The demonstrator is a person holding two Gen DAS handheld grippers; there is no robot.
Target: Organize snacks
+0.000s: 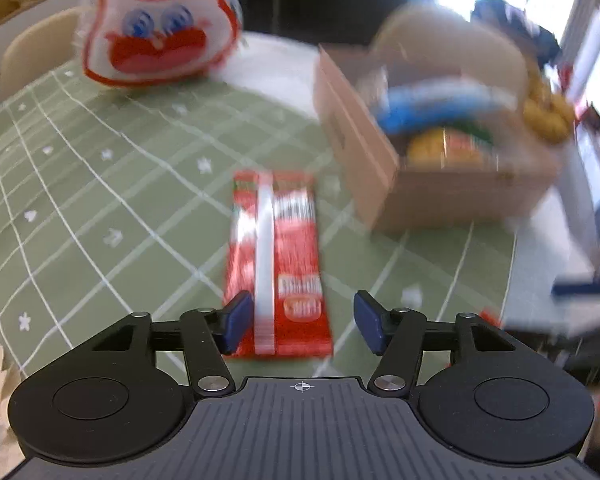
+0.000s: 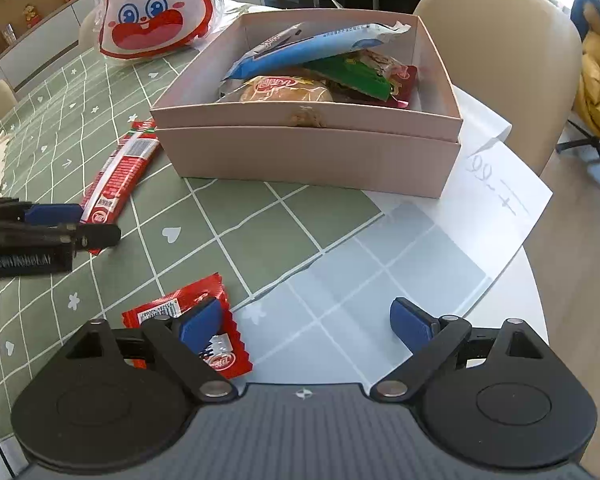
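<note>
A long red snack packet (image 1: 278, 260) lies flat on the green checked tablecloth (image 1: 100, 184); it also shows in the right wrist view (image 2: 118, 176). My left gripper (image 1: 302, 320) is open just above the packet's near end, its jaws either side of it. The left gripper also shows in the right wrist view (image 2: 56, 224). A pink cardboard box (image 2: 308, 152) holds several snacks, among them a blue packet (image 2: 312, 46); the box shows blurred in the left wrist view (image 1: 380, 168). My right gripper (image 2: 306, 326) is open and empty; a small red packet (image 2: 188, 312) lies under its left finger.
A white and red rabbit-face bag (image 2: 152, 12) stands at the back left of the table. A sheet of paper (image 2: 496, 192) lies under and to the right of the box, near the table's edge. A beige chair (image 2: 496, 40) stands behind the box.
</note>
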